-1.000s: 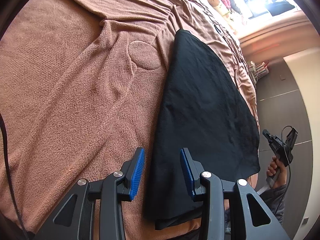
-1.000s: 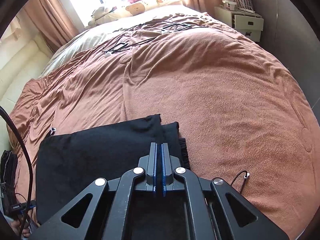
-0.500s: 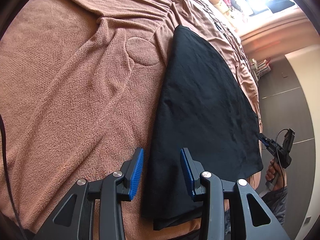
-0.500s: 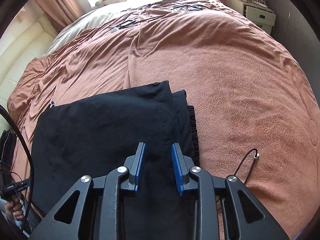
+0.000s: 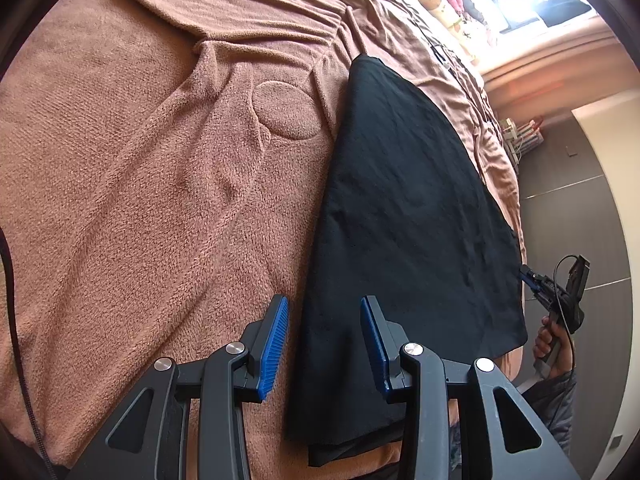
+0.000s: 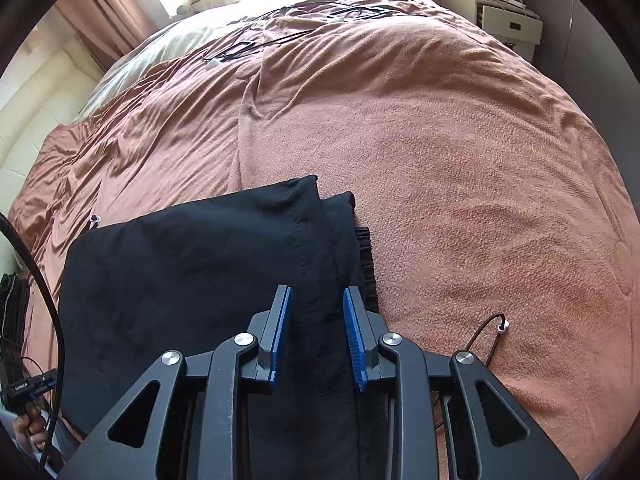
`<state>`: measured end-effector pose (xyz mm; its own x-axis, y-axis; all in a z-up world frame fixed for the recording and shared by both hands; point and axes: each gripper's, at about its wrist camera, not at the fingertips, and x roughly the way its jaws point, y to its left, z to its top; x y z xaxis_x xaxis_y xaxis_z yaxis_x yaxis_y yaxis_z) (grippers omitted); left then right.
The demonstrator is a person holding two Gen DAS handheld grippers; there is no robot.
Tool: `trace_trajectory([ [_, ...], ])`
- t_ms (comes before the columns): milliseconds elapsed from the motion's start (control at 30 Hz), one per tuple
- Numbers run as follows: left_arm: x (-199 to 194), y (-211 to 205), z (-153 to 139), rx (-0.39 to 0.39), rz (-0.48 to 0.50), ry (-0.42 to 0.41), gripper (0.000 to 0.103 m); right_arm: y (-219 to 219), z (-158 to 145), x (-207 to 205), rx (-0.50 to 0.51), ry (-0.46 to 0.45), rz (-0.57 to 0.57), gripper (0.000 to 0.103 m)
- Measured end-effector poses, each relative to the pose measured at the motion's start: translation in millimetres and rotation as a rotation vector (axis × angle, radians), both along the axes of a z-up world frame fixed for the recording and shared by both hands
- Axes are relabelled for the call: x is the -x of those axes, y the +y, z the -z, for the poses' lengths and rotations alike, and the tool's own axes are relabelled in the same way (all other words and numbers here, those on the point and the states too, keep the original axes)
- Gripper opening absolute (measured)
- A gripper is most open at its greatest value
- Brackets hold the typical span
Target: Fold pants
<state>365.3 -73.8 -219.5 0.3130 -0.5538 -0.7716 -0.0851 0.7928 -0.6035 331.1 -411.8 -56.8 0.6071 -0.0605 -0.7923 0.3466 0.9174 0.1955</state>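
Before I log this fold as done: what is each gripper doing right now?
Left gripper: open, holding nothing, over the edge of the pants.
Right gripper: jaws just opened, holding nothing, pants below.

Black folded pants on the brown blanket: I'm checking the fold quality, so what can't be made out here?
- Black folded pants: near edge hidden behind right gripper, right wrist view.
- Near corner behind left gripper, left wrist view.
- Layers underneath: covered by top layer.
- Brown blanket.
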Motion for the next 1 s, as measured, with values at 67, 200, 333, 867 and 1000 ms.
trace_trajectory([
  [67, -2, -1, 1, 0.0, -0.001, 0.002, 0.04, -1, 0, 0, -0.017, -0.008, 0.001, 0.024],
  [200, -6, -4, 3, -0.001, -0.004, 0.003, 0.04, -2, 6, -3, -0.032, 0.007, -0.004, 0.024],
  [333, -8, -4, 2, -0.004, -0.002, 0.001, 0.04, 1, 6, -7, -0.014, 0.005, -0.017, 0.001],
  [867, -46, -7, 5, -0.018, 0.017, -0.033, 0.04, -5, 0, 23, 0.009, -0.033, 0.052, 0.0],
  [1000, -53, -7, 7, -0.003, 0.022, -0.037, 0.04, -6, 3, 22, 0.001, -0.021, 0.06, 0.0],
])
